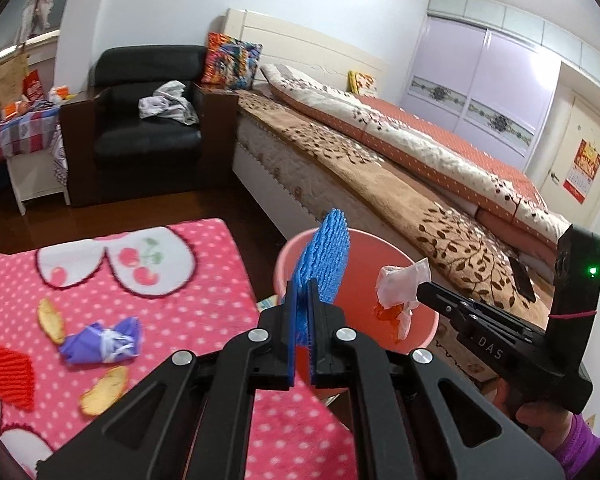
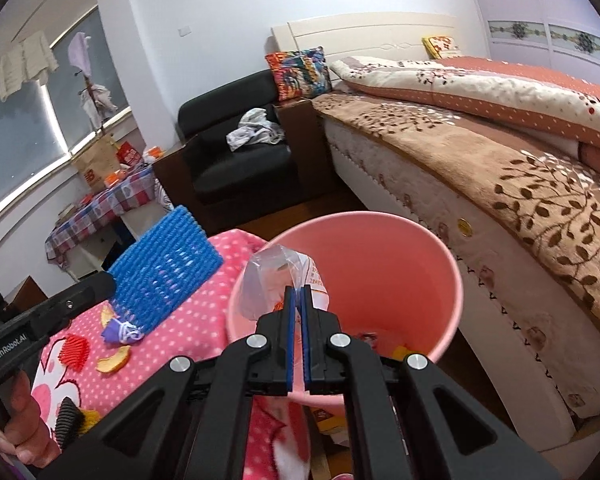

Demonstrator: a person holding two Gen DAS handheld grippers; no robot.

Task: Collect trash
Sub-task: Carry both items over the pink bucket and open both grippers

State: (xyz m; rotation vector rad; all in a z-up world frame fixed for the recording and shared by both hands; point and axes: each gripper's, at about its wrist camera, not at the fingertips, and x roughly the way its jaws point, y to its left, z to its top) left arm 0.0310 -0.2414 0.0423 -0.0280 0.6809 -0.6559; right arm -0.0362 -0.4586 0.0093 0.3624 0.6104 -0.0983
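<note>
My left gripper [image 1: 303,292] is shut on a blue foam net sleeve [image 1: 322,256] and holds it upright at the near rim of the pink bin [image 1: 340,280]; the sleeve also shows in the right wrist view [image 2: 164,272]. My right gripper [image 2: 299,292] is shut on a crumpled plastic wrapper [image 2: 276,276] over the open pink bin [image 2: 440,264]; the wrapper shows white and orange in the left wrist view [image 1: 398,286]. Some trash [image 2: 380,344] lies at the bin's bottom.
On the pink dotted blanket [image 1: 200,280] lie a purple wrapper [image 1: 100,342], two peel pieces [image 1: 50,320] [image 1: 104,390] and a red foam net [image 1: 10,372]. A bed [image 1: 380,168] stands right of the bin, a black armchair [image 1: 148,120] behind, a cluttered table [image 1: 16,128] at left.
</note>
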